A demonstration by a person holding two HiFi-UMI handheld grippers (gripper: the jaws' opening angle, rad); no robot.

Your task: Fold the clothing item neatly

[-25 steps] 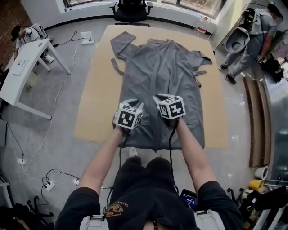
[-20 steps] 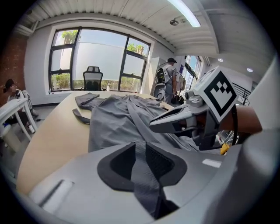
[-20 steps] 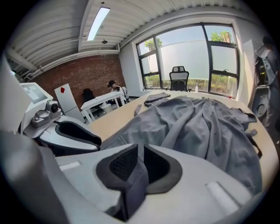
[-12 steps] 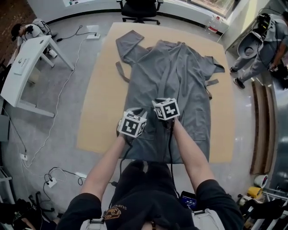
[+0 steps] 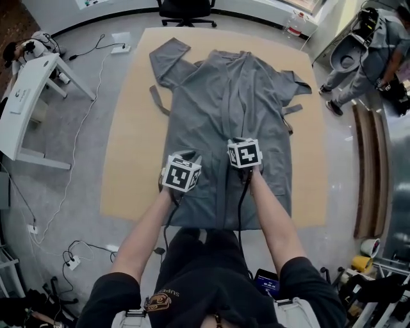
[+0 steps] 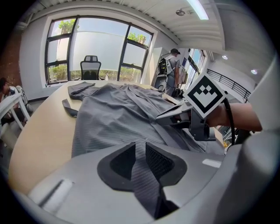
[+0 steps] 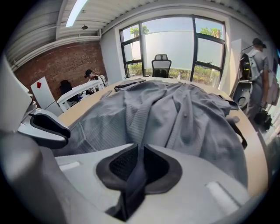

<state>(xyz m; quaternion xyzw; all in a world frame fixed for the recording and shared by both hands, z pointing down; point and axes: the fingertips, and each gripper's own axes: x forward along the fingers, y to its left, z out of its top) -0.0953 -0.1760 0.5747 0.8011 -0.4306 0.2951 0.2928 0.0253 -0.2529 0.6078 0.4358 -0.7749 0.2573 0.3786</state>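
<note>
A grey robe [image 5: 230,109] lies spread face up on a tan mat [image 5: 128,160], sleeves out and collar far from me. My left gripper [image 5: 182,168] is over the robe's lower left front. In the left gripper view a ribbed fold of the robe [image 6: 118,113] runs between its pads [image 6: 159,162], which are shut on it. My right gripper [image 5: 244,151] hovers just right of the front opening. Its jaws [image 7: 138,164] pinch a dark fold of the robe [image 7: 175,109]. Each gripper shows in the other's view: the right one [image 6: 175,114], the left one [image 7: 43,129].
A loose belt strap [image 5: 158,102] lies on the mat left of the robe. A white table [image 5: 29,96] stands at the left, an office chair [image 5: 186,9] beyond the mat, cables [image 5: 70,160] on the floor. A person [image 5: 378,51] stands at the far right.
Both grippers have sunk toward the robe with fabric in them. The right one has shifted right, away from the left one.
</note>
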